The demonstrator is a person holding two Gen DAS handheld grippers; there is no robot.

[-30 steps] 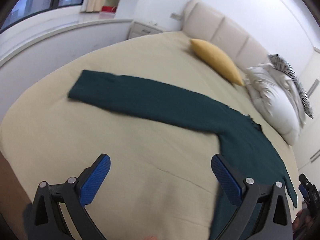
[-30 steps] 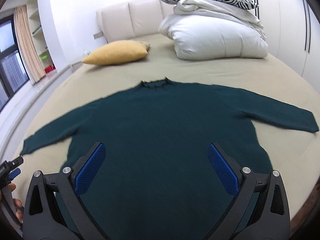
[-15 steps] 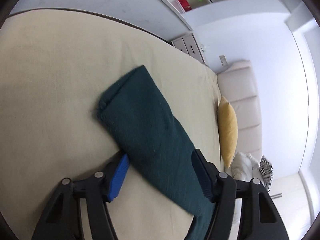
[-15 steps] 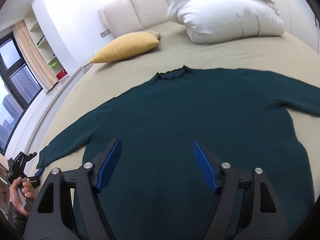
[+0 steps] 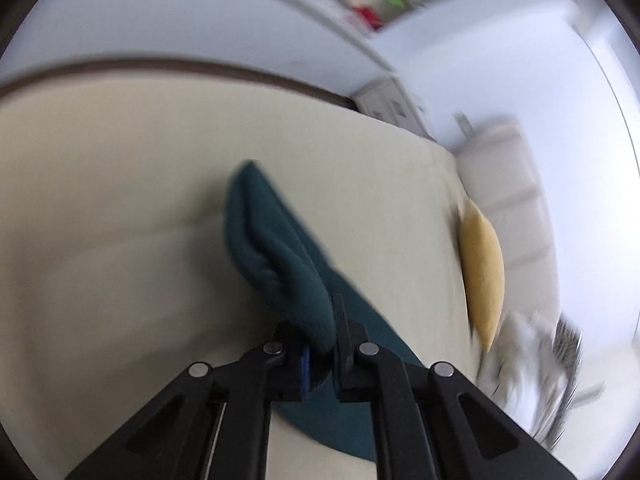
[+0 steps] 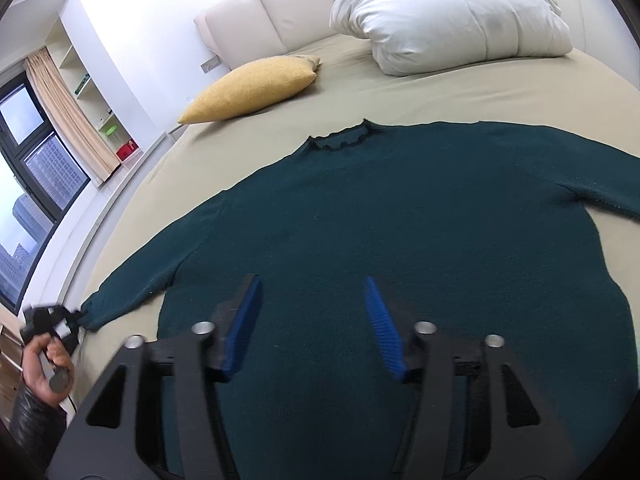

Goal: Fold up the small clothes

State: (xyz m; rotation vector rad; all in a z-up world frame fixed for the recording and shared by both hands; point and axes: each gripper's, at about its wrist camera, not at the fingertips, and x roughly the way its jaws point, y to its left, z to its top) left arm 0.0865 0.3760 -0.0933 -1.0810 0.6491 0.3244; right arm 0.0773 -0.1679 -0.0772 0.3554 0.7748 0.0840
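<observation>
A dark green sweater lies flat and face up on the beige bed, sleeves spread to both sides. My left gripper is shut on the cuff end of its left sleeve, which bunches up between the pads. In the right wrist view that left gripper sits at the sleeve's tip by the bed's left edge, held by a hand. My right gripper is over the sweater's lower body. Its jaws are closing, with flat fabric below and between the blue pads, which do not pinch it.
A yellow pillow and a white duvet pile lie near the padded headboard. A window, curtain and shelves stand along the left wall. A nightstand is beside the bed head.
My left gripper rolled, reached the sleeve end and shut on it, so the cuff now bunches. My right gripper sank closer to the sweater's body and its jaws narrowed.
</observation>
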